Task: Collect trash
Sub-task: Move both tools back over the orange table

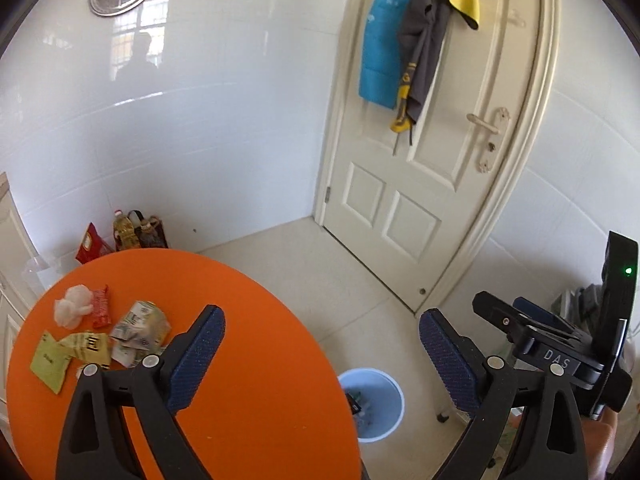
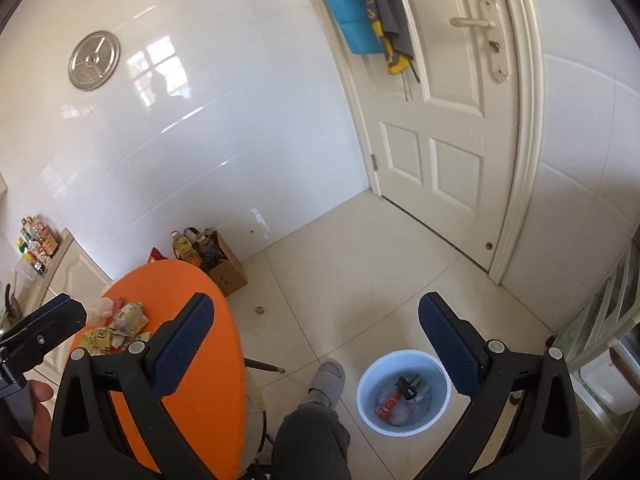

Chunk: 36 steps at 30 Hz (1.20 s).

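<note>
Both tongs gape wide and empty: left gripper [image 1: 320, 332] over the orange table [image 1: 260, 360], right gripper [image 2: 316, 324] above the blue bin [image 2: 402, 390] at lower right. Crumpled wrappers [image 1: 136, 330] wait at lower left; the next grab likely means descending there.

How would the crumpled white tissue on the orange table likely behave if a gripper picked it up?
The crumpled white tissue looks soft and puffy, so it would probably squash between the fingers rather than resist. It is likely very light for its bulk. Its loose, ragged folds suggest it may sag or catch the red wrapper touching it.
</note>
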{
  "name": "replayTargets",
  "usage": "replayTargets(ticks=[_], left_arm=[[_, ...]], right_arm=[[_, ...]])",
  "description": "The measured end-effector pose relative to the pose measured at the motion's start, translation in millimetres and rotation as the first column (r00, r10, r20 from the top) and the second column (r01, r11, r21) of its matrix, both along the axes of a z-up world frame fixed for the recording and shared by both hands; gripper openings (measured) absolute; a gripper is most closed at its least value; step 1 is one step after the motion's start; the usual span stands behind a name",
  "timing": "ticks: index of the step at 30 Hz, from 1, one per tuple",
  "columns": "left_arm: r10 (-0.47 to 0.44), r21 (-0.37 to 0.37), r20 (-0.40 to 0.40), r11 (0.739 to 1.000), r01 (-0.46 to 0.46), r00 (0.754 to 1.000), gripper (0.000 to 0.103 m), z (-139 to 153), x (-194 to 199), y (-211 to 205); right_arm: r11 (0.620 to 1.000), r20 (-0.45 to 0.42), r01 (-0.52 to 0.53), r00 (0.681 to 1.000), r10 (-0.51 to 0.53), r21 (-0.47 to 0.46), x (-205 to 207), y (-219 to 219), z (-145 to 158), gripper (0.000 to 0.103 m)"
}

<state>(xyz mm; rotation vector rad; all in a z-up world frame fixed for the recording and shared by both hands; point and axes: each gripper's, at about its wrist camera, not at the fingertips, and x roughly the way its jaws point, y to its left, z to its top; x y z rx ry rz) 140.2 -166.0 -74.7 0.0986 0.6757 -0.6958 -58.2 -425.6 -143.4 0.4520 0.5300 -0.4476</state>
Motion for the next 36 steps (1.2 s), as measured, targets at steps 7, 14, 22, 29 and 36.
replayTargets(ticks=[7, 14, 22, 29, 36], left_arm=[[0.177, -0.049, 0.106, 0.984, -0.173, 0.978, 0.101, 20.6, -38.8, 84.6], [0.351, -0.103, 0.169, 0.936, -0.338, 0.921, 0.102, 21.3, -98.6, 150.5], [0.472, -0.153, 0.201, 0.88, -0.449, 0.858, 0.102, 15.8, -155.8, 179.4], [0.528, -0.184, 0.212, 0.848, -0.497, 0.822, 0.102, 11.7, -188.3, 197.0], [0.559, -0.194, 0.189, 0.827, -0.527, 0.807, 0.102, 7.1, -194.5, 213.7]], right_arm=[[0.986, 0.072, -0.127, 0.988, 0.135, -0.108, 28.3, 67.8, 50.2, 0.103], [0.956, 0.109, -0.23, 0.961, 0.252, -0.183, 51.7, 129.1, 82.0, 0.103], [0.91, 0.116, -0.328, 0.923, 0.366, -0.255, 65.8, 191.0, 97.2, 0.103], [0.868, 0.105, -0.392, 0.892, 0.44, -0.305, 69.8, 234.8, 101.5, 0.103], [0.849, 0.09, -0.41, 0.882, 0.462, -0.332, 68.9, 256.4, 100.4, 0.103]])
